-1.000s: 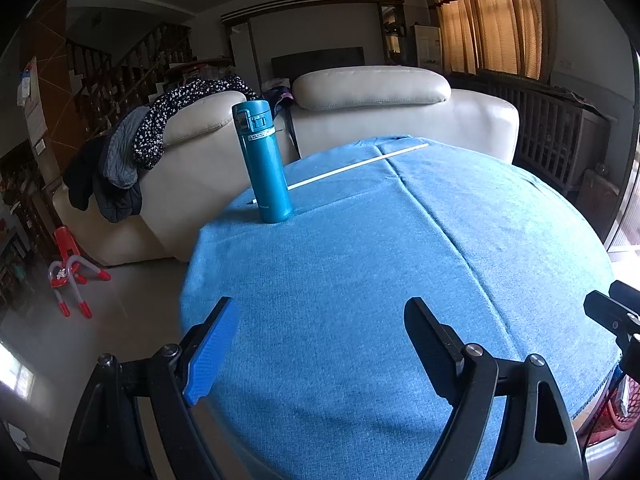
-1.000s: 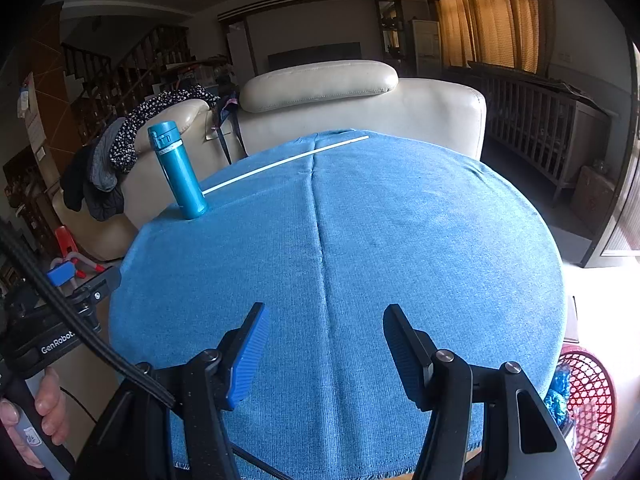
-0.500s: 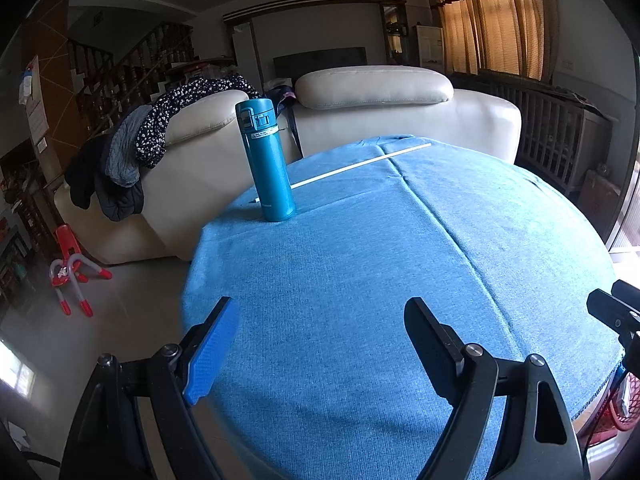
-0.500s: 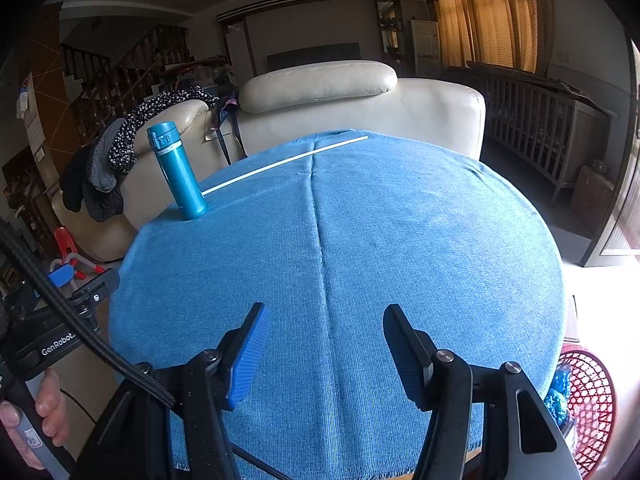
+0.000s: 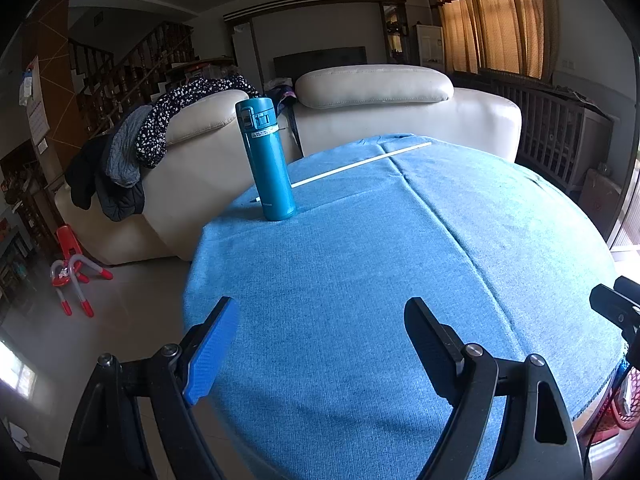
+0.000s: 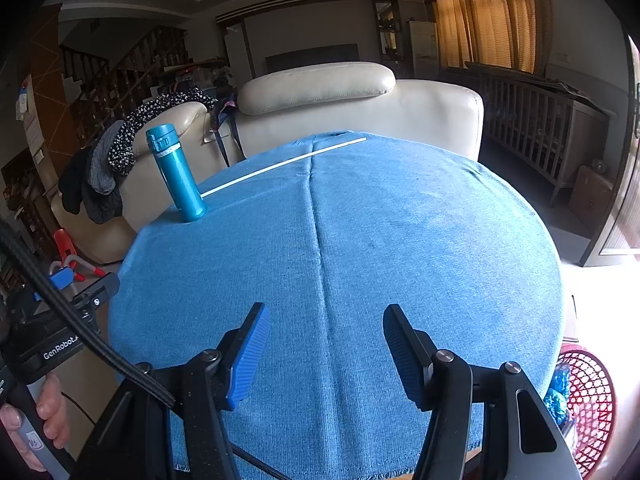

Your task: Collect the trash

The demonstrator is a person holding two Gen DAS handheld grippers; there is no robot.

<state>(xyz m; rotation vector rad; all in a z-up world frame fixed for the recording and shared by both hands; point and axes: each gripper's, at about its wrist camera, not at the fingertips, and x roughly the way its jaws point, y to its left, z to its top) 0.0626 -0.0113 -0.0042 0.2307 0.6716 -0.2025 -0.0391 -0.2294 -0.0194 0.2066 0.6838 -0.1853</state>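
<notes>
A round table with a blue cloth (image 5: 360, 280) (image 6: 360, 240) fills both views. A red mesh basket (image 6: 588, 396) stands on the floor at the table's right, with blue crumpled trash (image 6: 556, 392) inside; its edge shows in the left wrist view (image 5: 628, 408). My left gripper (image 5: 316, 328) is open and empty over the table's near left edge. My right gripper (image 6: 324, 332) is open and empty over the near middle. The left gripper also shows in the right wrist view (image 6: 60, 316), held by a hand.
A teal flask (image 5: 266, 160) (image 6: 176, 174) stands upright at the table's far left. A thin white stick (image 5: 360, 164) (image 6: 280, 164) lies across the far side. Cream sofas (image 5: 380, 112) stand behind, clothes (image 5: 132, 152) draped on one. A red toy (image 5: 72, 276) lies on the floor.
The left wrist view has shifted slightly; the flask sits a little higher in frame. Both grippers stay open and empty.
</notes>
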